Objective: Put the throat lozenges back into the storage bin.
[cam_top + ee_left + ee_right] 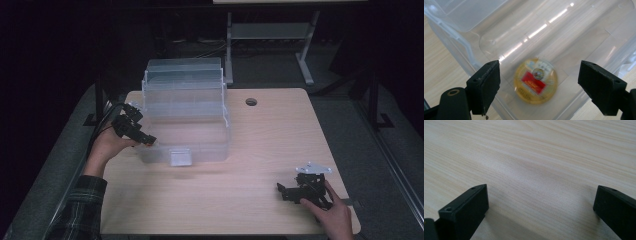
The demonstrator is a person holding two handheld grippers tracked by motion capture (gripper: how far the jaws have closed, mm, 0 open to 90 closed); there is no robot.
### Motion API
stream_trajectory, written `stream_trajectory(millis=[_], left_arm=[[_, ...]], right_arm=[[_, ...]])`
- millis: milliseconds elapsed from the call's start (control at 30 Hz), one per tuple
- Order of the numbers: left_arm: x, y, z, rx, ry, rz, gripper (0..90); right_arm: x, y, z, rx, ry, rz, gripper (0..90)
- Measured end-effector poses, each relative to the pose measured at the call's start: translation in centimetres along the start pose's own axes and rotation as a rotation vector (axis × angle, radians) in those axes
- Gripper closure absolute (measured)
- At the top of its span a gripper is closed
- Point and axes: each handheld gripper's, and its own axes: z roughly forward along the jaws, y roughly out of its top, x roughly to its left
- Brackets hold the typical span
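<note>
Left tool: the left tool (pixel 539 82) hangs over the front left corner of a clear plastic bin (pixel 185 117), jaws spread wide and empty, touching nothing.
Thing below: a round gold-lidded container (pixel 535 80) with a red label lies on the bin floor, between the jaws as the left gripper view looks down; it reads slightly blurred, so whether it has settled cannot be told.
Right tool: the right tool (pixel 282 191) rests low at the near right corner of the table (pixel 280 130), jaws wide apart over bare wood, holding nothing.
Bin: open, with its lid (pixel 184 75) standing up at the back and a latch (pixel 180 157) at the front wall.
Risk: the left jaws sit close to the bin's rim; a careless lift or swing could catch the wall and drag the light bin across the table.
Second risk: closing the lid one-handed could shove the bin, since the right tool is well apart from it.
</note>
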Motion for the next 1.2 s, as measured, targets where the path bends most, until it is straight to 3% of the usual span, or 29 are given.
stream_trajectory(millis=[600, 1200], left_arm=[[-1.3, -0.6, -2.5, -0.070, 0.009, 0.018, 17.7], [-4.5, -2.8, -4.1, -0.136, -0.001, 0.075, 19.1]], right_arm=[[0.0, 0.0, 0.0, 0.000, 0.000, 0.001, 0.0], [0.0, 0.0, 0.0, 0.000, -0.002, 0.001, 0.0]])
